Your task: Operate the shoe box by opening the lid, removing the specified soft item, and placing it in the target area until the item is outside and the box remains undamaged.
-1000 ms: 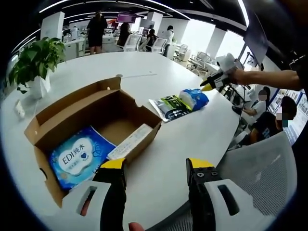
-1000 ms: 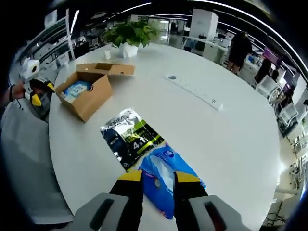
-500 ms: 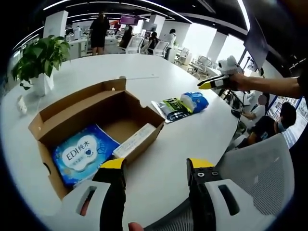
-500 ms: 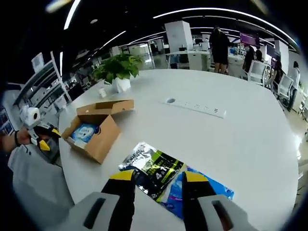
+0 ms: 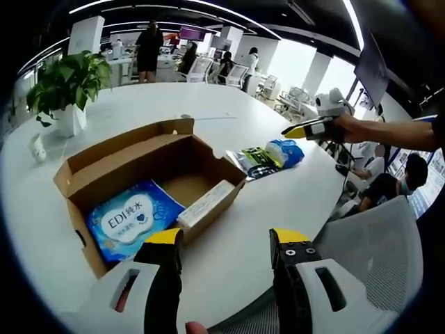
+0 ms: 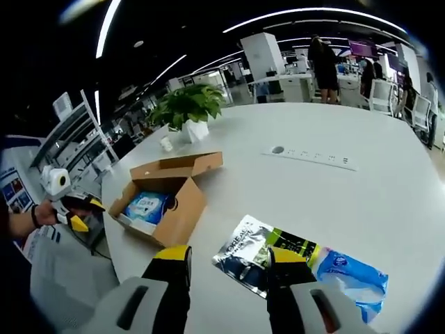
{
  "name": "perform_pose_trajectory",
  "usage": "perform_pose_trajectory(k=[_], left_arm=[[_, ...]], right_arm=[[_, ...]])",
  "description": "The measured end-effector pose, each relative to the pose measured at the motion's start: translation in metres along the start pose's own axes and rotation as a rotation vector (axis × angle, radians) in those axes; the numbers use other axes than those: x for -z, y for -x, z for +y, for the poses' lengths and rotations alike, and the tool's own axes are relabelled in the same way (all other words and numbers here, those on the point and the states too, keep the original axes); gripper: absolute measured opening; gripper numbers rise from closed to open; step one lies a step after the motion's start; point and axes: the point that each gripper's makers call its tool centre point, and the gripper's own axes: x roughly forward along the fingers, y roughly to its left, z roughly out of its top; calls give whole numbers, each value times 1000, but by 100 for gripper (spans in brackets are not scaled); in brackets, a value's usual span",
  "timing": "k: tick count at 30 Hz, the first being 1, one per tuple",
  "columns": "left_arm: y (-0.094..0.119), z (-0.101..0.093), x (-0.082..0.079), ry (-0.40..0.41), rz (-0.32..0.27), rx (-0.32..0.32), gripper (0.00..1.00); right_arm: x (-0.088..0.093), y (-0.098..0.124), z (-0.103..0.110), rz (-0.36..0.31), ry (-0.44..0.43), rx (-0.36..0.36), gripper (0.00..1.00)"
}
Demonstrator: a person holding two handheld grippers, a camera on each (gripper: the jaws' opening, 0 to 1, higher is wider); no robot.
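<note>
The shoe box (image 5: 149, 182), a brown cardboard carton with its lid folded back and open, sits near the edge of a large round white tabletop (image 5: 229, 118) in an open-plan office. Inside it lies a blue soft pack (image 5: 132, 221) printed "EDI", flat on the box floor, with a long pale carton (image 5: 206, 204) resting against the box's near wall beside it. In the left gripper view, the left gripper (image 5: 226, 247) hovers above the tabletop's edge just short of the box, its yellow-tipped jaws spread wide with nothing between them. Farther along the edge, well apart from the box, a silver, black and green foil packet (image 5: 256, 160) lies touching a light blue plastic pack (image 5: 284, 152); the right gripper (image 5: 306, 129), held in a person's hand (image 5: 348, 127), hangs in the air above them. In the right gripper view, the right gripper's jaws stand wide apart and empty over the foil packet (image 6: 268, 252), with the blue plastic pack (image 6: 348, 273) at its far end. A potted green plant (image 5: 66, 80) in a white pot stands toward the far edge of the tabletop, a small white cup (image 5: 38, 147) near it. A grey mesh chair (image 5: 365, 250) stands at the tabletop's near edge.
</note>
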Motion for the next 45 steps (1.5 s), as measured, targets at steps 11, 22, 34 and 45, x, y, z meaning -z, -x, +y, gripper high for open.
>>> perform_pose_trajectory(k=[11,22,34,45], left_arm=[[17,23,-5,10,-24,-15,51],[33,46,5,35,-36,-33,51],[49,67,13,65,-46,-54,51],[61,85,20,96,-58,-76,51]], right_arm=[[-2,-23,38,9,-8,-50,43],[-6,-46,71,24,-5,-94,43],[-5,-73,100,63,22,-141,42],[-13,-95,124,86,54,-180,41]])
